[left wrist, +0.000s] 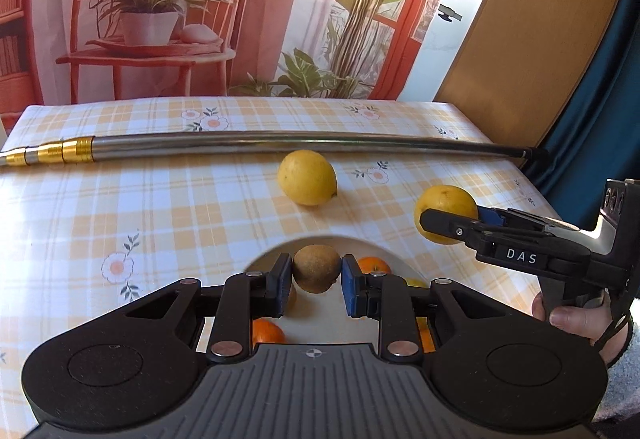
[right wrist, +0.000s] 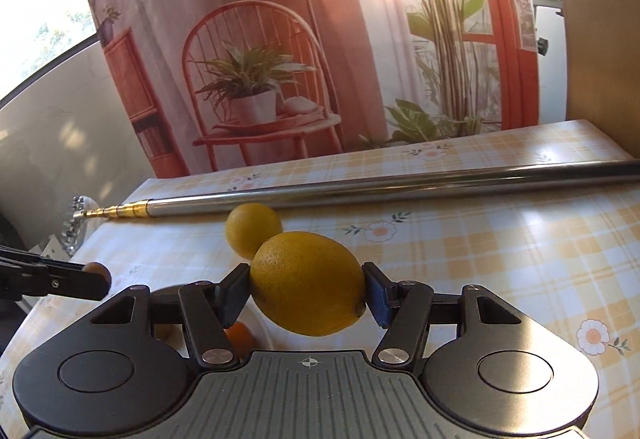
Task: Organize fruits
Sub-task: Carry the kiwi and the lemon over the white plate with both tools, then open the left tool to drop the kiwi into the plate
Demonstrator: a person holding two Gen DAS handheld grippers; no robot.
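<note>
My left gripper [left wrist: 316,281] is shut on a brown kiwi [left wrist: 317,268], held just over a white plate [left wrist: 320,319]. Oranges [left wrist: 267,331] lie on that plate, one [left wrist: 372,265] behind the right finger. In the left wrist view my right gripper [left wrist: 440,217] hangs above the table to the right of the plate, shut on a lemon [left wrist: 444,205]. From the right wrist view that lemon [right wrist: 308,283] fills the space between the pads of the right gripper [right wrist: 306,293]. A second lemon [left wrist: 307,177] [right wrist: 252,229] rests on the checked tablecloth beyond the plate.
A long telescopic metal pole [left wrist: 280,141] [right wrist: 400,185] with gold sections lies across the table behind the lemon. A printed backdrop hangs at the table's far edge. A person's hand [left wrist: 576,319] grips the right handle. The left gripper's tip [right wrist: 96,275] shows at the right wrist view's left edge.
</note>
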